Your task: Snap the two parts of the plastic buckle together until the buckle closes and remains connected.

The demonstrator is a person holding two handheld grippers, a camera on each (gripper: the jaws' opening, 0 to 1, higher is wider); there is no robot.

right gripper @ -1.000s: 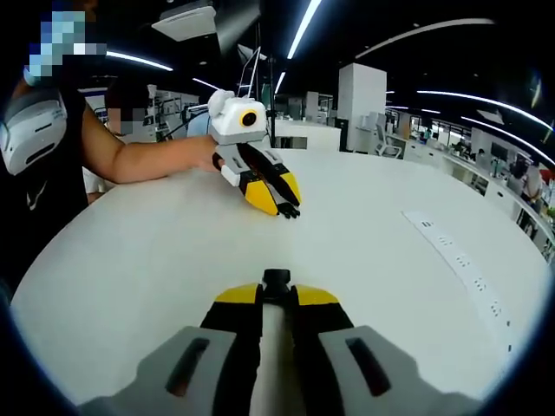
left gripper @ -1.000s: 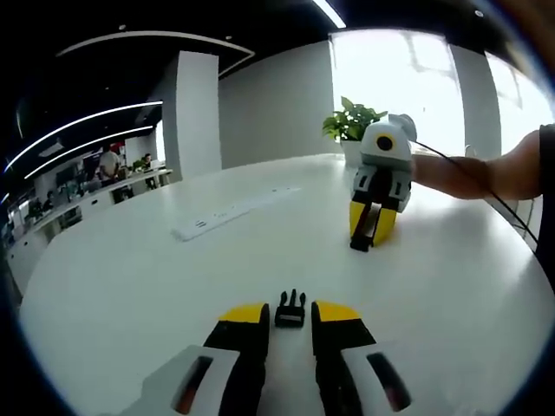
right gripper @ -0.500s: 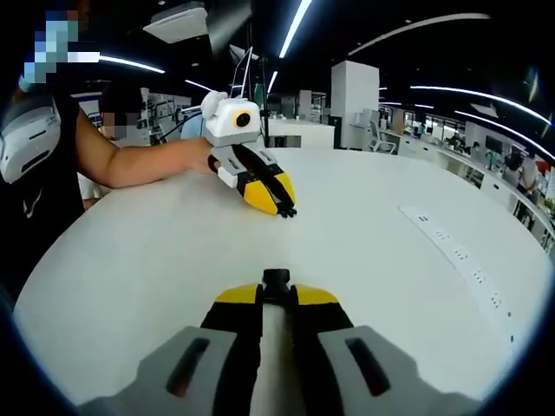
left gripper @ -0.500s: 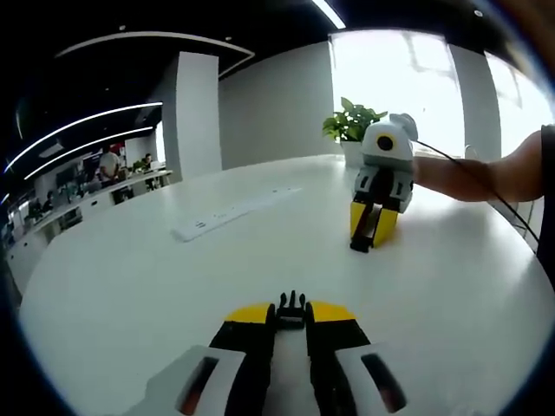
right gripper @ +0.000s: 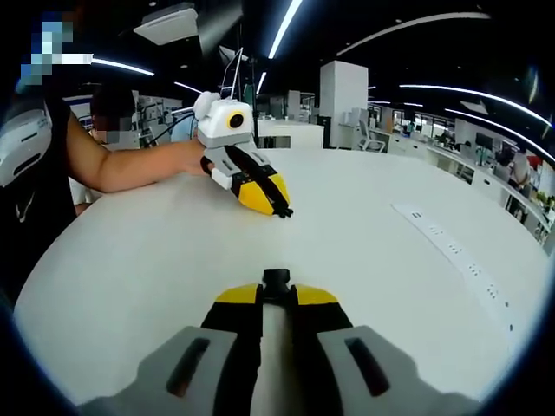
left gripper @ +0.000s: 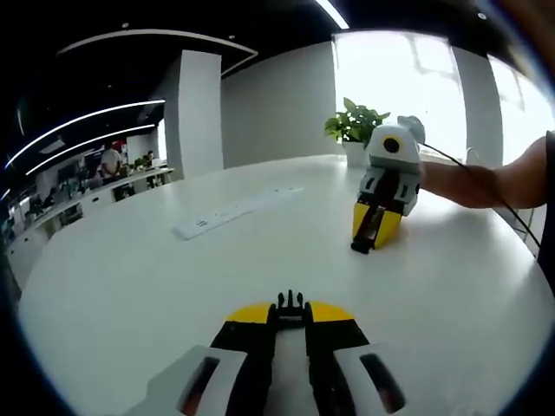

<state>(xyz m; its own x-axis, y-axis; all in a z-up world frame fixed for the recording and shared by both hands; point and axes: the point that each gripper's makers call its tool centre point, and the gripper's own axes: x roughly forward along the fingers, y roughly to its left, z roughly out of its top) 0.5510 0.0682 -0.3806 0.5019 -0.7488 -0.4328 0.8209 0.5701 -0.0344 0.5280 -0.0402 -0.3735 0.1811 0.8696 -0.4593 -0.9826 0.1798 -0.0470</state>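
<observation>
A second earlier the left gripper (left gripper: 290, 319) stood apart around the pronged buckle half (left gripper: 290, 302); it had since clamped on it. The right gripper (right gripper: 277, 295) stayed clamped on the socket half (right gripper: 277, 277). Both halves hovered above the table (left gripper: 130, 277), well apart, ready for mating.
</observation>
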